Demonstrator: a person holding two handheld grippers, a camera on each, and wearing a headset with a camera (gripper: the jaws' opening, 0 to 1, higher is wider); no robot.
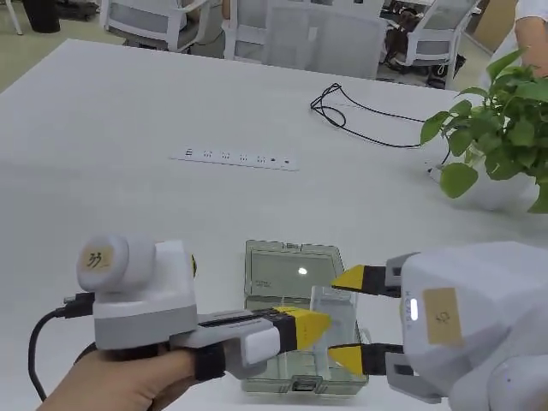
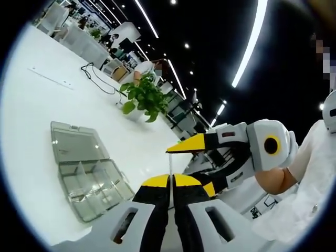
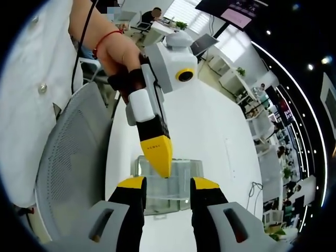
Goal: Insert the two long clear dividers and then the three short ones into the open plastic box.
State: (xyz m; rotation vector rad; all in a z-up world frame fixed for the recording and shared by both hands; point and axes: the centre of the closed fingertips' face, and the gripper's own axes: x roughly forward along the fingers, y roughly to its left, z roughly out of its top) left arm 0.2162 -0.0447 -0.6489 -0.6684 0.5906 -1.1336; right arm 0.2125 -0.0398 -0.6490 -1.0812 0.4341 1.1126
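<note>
The open clear plastic box (image 1: 295,384) lies on the white table near the front edge, with its lid (image 1: 282,265) folded back flat behind it. It also shows lower left in the left gripper view (image 2: 89,181), with clear dividers standing in its tray. My left gripper (image 1: 321,321) is shut on a clear divider (image 1: 336,301) and holds it upright just above the box's right side. Between my shut jaws (image 2: 170,181) the divider's thin edge (image 2: 169,165) rises. My right gripper (image 1: 347,317) is open, its yellow fingers either side of the divider (image 3: 181,176).
A white power strip (image 1: 235,158) lies mid-table, with a black cable (image 1: 360,116) looped beyond it. A potted green plant (image 1: 501,128) stands at the right edge. Office chairs (image 1: 171,21) line the far side. A grey mesh chair (image 3: 68,157) sits by the near edge.
</note>
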